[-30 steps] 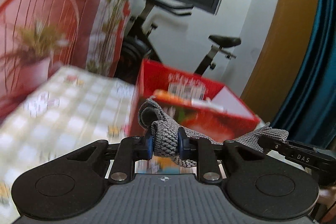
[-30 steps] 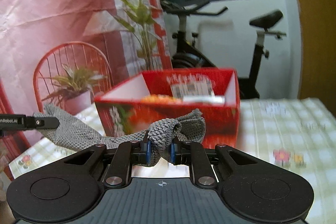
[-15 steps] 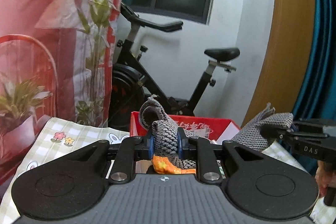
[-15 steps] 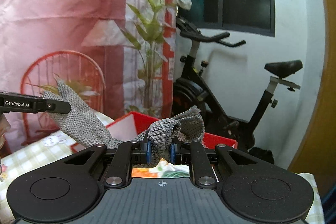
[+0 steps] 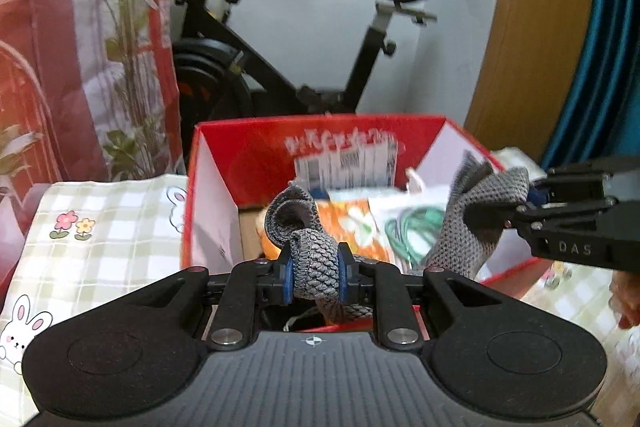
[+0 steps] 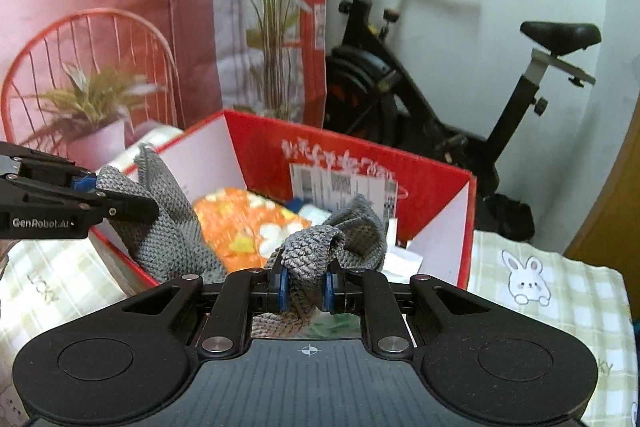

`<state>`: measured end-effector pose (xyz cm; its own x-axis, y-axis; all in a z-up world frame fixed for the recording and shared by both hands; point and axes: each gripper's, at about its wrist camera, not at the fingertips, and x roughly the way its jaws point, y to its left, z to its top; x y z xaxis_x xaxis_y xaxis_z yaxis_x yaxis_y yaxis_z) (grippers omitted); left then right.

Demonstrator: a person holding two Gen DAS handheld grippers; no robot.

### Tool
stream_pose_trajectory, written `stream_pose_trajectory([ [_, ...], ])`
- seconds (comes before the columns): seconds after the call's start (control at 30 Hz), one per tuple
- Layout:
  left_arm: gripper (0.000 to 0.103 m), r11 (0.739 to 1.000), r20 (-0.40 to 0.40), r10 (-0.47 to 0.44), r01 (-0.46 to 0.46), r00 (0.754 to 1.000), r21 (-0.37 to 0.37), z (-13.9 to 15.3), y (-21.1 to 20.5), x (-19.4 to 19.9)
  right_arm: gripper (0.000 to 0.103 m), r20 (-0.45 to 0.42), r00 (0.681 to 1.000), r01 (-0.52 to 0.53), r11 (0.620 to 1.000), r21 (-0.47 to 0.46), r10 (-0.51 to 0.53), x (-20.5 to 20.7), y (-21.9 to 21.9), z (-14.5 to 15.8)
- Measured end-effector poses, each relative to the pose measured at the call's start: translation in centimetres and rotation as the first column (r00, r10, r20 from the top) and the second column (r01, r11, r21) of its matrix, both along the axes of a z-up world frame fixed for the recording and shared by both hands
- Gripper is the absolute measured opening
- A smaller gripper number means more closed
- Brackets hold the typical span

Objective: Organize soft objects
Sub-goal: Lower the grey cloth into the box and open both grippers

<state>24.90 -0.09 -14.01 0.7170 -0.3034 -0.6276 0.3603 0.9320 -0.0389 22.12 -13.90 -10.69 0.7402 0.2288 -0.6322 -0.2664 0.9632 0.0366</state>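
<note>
A grey knitted cloth [image 5: 315, 267] is pinched at one end between the blue pads of my left gripper [image 5: 315, 277]. The other end [image 6: 310, 251] is clamped in my right gripper [image 6: 306, 287]. Each gripper shows in the other's view: the right gripper [image 5: 520, 211] at the right edge, the left gripper [image 6: 92, 195] at the left edge. The cloth hangs between them over an open red box [image 5: 320, 143] [image 6: 432, 187]. Inside the box lie an orange floral cloth [image 6: 248, 223], white items and a green cord [image 5: 412, 231].
The box stands on a checked tablecloth with bunny prints [image 5: 100, 239] [image 6: 552, 291]. Behind it are an exercise bike [image 5: 280, 75], a tall plant [image 6: 272, 19], a red wire chair with a potted plant [image 6: 92, 95], and a wooden door edge [image 5: 520, 27].
Both grippers have carried the grey cloth forward to above the red box. The views now look down into the box, and the cloth stays gripped at both ends.
</note>
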Motion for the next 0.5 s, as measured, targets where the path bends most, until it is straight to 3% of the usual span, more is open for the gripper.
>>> stream_pose_trajectory([
  [0.4,0.022,0.999,-0.042,-0.007,0.009,0.999,0.041,-1.4,-0.6,1.8,0.018,-0.049,0.999,0.001,1.000,-0.025,-0.002,1.0,0.4,-1.4],
  [0.43,0.025,0.999,-0.038,-0.006,0.007,0.999,0.044,-1.4,-0.6,1.9,0.020,-0.046,0.999,0.003,0.999,-0.039,-0.004,1.1,0.4,-1.3],
  [0.5,0.040,0.998,-0.022,0.008,-0.007,1.000,0.060,-1.1,-0.6,2.0,0.027,-0.032,0.999,0.004,0.997,-0.072,-0.006,1.0,0.5,-1.3],
])
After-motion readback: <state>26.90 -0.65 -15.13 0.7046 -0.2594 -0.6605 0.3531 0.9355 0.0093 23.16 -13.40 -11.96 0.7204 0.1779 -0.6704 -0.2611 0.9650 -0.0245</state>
